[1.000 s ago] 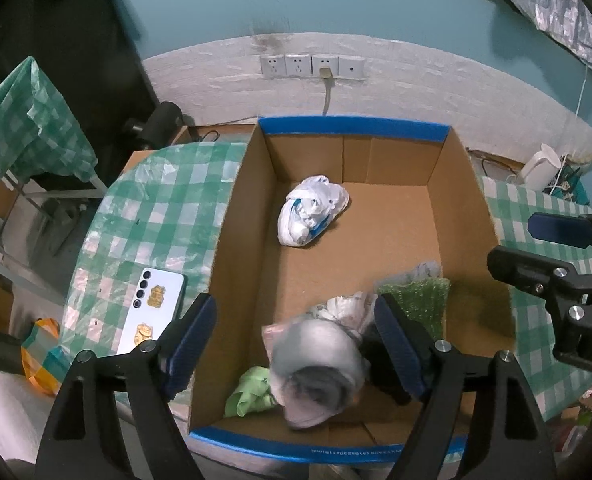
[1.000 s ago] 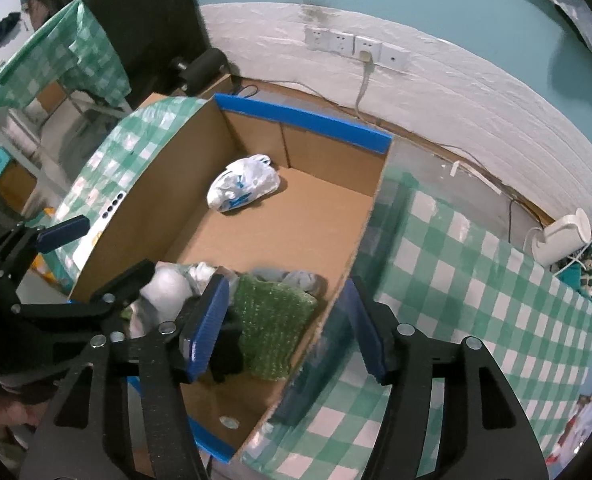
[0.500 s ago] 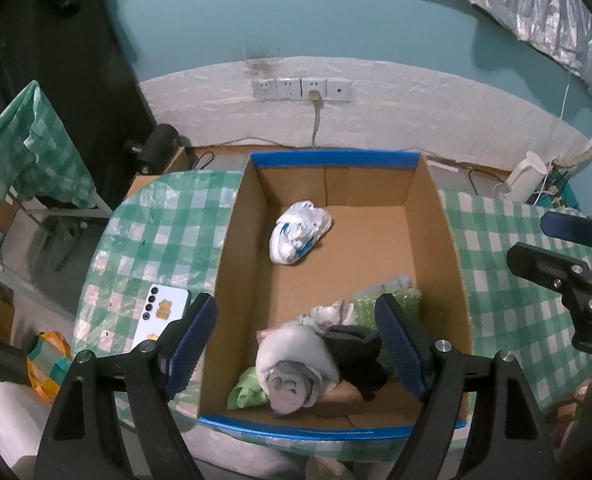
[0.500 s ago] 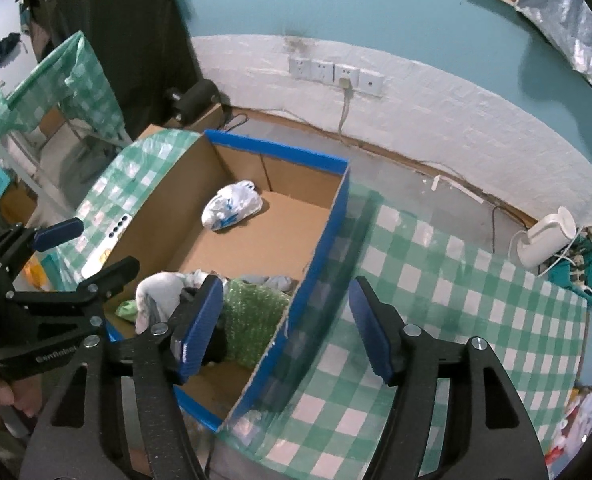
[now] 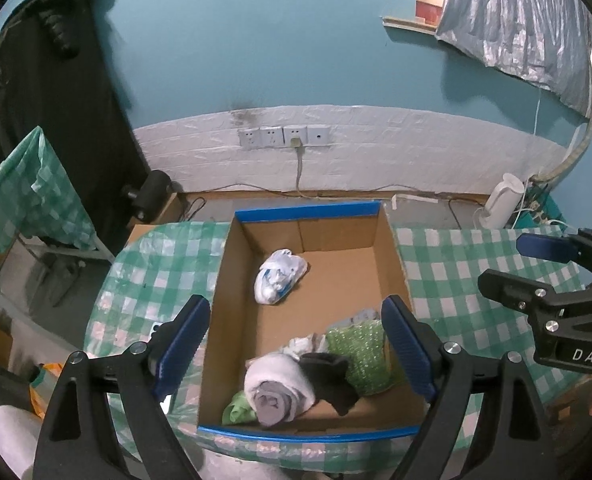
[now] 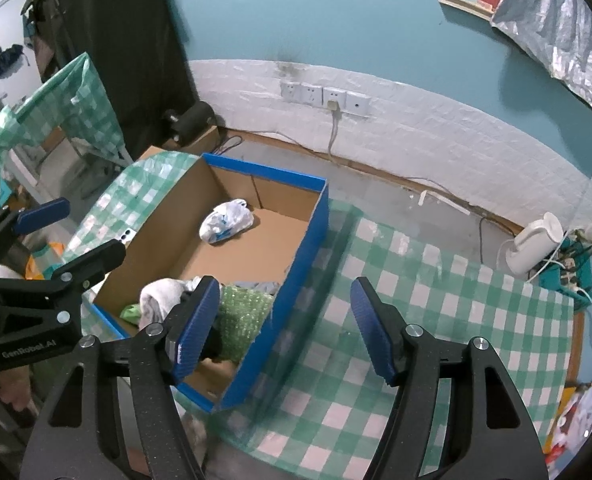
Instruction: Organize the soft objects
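Phone (image 6: 127, 235) peeks beside box (image 6: 252, 172) in right view only

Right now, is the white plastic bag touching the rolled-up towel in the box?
Apart. The left wrist view shows the white plastic bag alone near the cardboard box's far end, with bare cardboard floor between it and the rolled towel.

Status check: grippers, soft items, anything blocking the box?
Left gripper open, empty; jaws just opening. Right gripper open, empty. Rolled towel lies in cardboard box. Nothing blocking.
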The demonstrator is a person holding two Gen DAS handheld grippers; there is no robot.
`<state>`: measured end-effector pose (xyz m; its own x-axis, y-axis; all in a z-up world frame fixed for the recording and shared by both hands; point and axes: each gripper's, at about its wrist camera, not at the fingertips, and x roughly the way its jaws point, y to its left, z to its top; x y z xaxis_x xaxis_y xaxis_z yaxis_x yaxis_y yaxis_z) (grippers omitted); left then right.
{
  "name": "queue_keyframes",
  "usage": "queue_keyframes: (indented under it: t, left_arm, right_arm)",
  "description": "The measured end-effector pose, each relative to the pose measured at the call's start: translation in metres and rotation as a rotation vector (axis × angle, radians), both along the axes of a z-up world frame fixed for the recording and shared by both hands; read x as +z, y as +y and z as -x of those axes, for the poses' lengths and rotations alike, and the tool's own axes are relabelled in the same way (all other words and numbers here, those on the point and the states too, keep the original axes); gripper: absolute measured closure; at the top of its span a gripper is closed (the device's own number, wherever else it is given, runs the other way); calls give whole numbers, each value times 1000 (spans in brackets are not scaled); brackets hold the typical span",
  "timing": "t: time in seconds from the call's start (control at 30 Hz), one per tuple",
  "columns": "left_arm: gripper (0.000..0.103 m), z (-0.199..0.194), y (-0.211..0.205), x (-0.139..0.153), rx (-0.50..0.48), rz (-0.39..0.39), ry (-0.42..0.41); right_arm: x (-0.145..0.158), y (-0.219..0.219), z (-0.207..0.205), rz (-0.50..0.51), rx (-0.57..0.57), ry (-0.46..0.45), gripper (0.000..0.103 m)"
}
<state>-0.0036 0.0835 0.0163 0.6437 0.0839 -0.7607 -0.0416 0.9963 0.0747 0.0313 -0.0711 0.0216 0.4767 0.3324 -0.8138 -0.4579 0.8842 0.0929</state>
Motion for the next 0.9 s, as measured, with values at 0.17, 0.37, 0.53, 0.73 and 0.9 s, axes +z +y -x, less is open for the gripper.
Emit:
queue_keyframes:
  t: [0.17, 0.37, 0.53, 0.73, 0.9]
  left_arm:
    - [10, 0, -1, 4, -4, 38, -14]
    - [10, 0, -5, 3, -7, 37, -17]
    - [10, 0, -6, 3, -7, 39, -16]
    - [10, -2, -7, 1, -3, 48, 10]
    - [10, -1, -8, 1, 1, 27, 5]
  right_arm:
    - [4, -6, 2, -2, -14, -15, 35]
    - [-1, -11, -1, 3, -30, -2, 34]
    - [-2, -13, -1, 4, -31, 1, 34]
    - [-2, -14, 0, 1, -34, 0, 34]
    - [-2, -14, 0, 1, -32, -1, 34]
